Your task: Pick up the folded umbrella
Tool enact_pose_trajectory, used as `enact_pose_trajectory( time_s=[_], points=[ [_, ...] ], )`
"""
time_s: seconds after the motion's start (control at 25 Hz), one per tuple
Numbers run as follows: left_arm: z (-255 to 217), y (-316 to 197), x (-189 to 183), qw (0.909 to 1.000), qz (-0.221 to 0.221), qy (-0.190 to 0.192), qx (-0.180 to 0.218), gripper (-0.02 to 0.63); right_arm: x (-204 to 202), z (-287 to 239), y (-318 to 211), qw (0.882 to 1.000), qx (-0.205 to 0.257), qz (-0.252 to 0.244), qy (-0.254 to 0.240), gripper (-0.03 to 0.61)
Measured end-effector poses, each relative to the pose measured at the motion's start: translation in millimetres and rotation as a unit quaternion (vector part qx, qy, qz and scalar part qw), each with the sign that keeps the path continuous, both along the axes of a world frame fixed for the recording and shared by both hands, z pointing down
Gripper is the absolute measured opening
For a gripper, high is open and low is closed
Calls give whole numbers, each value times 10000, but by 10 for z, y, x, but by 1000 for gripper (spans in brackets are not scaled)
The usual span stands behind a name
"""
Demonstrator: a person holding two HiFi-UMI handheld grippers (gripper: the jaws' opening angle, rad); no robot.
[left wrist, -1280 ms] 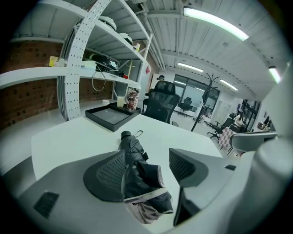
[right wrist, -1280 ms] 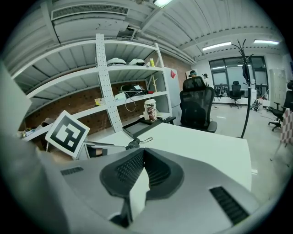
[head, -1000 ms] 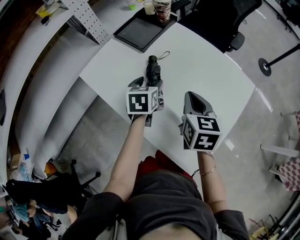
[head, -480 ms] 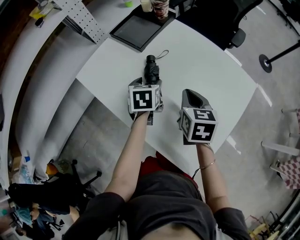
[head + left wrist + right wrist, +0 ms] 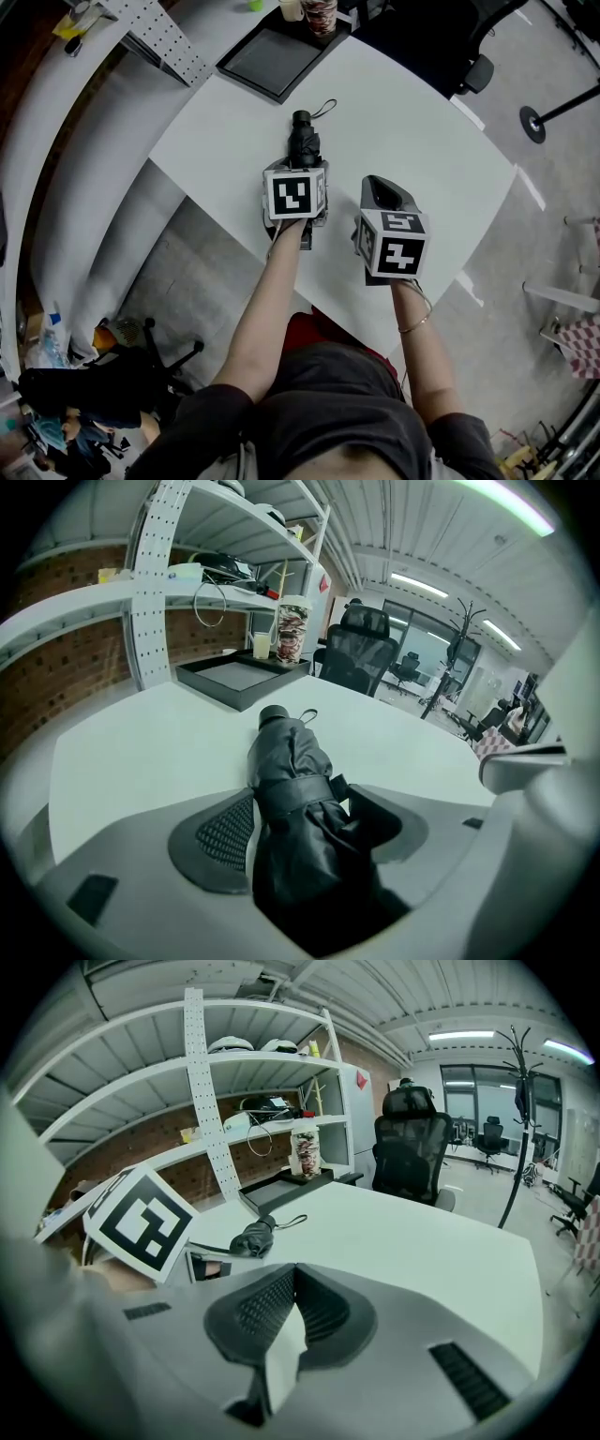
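Black and folded, the umbrella point(image 5: 303, 141) lies lengthwise on the white table point(image 5: 412, 141) in the head view, its capped end and wrist loop toward the dark tray point(image 5: 272, 58) at the far edge. Its near end runs into the left gripper point(image 5: 298, 171), under that gripper's marker cube. The right gripper point(image 5: 382, 190) is just beside it to the right, over bare tabletop and apart from the umbrella. A patterned cup point(image 5: 322, 14) stands beyond the tray, and a black chair point(image 5: 441, 37) sits past the table's far corner. In the left gripper view the left gripper point(image 5: 305, 817) is clenched on the umbrella point(image 5: 286, 761), just behind its strap: the meshed pad point(image 5: 225, 832) presses one side and the other jaw the opposite side, and the fabric bulges between them. The capped end points at the tray point(image 5: 239, 679), the cup point(image 5: 292, 630) and the chair point(image 5: 361, 653). In the right gripper view the right gripper point(image 5: 292, 1274) is closed with its tips meeting and nothing between them. The table point(image 5: 422, 1241) shows through a thin wedge behind the tips. To the left the umbrella point(image 5: 251, 1237) juts out past the left gripper's cube point(image 5: 141, 1221), low on the tabletop.
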State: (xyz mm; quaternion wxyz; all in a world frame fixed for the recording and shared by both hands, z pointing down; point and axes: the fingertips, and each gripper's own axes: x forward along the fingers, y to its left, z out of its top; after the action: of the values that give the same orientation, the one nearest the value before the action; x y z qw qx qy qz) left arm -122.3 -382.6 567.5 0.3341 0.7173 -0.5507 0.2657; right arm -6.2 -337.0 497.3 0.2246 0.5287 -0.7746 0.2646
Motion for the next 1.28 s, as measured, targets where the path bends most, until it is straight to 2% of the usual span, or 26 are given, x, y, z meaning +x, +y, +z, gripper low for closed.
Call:
enact_pose_trajectory(
  time_s=[0.2, 0.48, 0.84, 0.92, 1.12, 1.28],
  points=[
    [35, -5, 6, 9997, -15, -181, -149, 305, 18, 74, -25, 10000, -91, 26, -15, 18],
    [117, -23, 25, 9990, -8, -173, -409, 308, 14, 108, -49, 9998, -172, -11, -43, 18],
    [159, -60, -26, 9966, 0, -677, -478, 302, -5, 135, -64, 9997, -218, -5, -107, 18],
    [177, -34, -5, 9964, -2, -659, -538, 296, -16, 116, -54, 9997, -201, -26, -112, 18],
    [103, -40, -88, 9965, -82, -743, -375, 267, 26, 101, -18, 9998, -184, -9, -59, 18],
    [103, -31, -47, 9980, -85, -533, -324, 258, 45, 77, -20, 9999, -162, -17, -49, 18]
  ],
)
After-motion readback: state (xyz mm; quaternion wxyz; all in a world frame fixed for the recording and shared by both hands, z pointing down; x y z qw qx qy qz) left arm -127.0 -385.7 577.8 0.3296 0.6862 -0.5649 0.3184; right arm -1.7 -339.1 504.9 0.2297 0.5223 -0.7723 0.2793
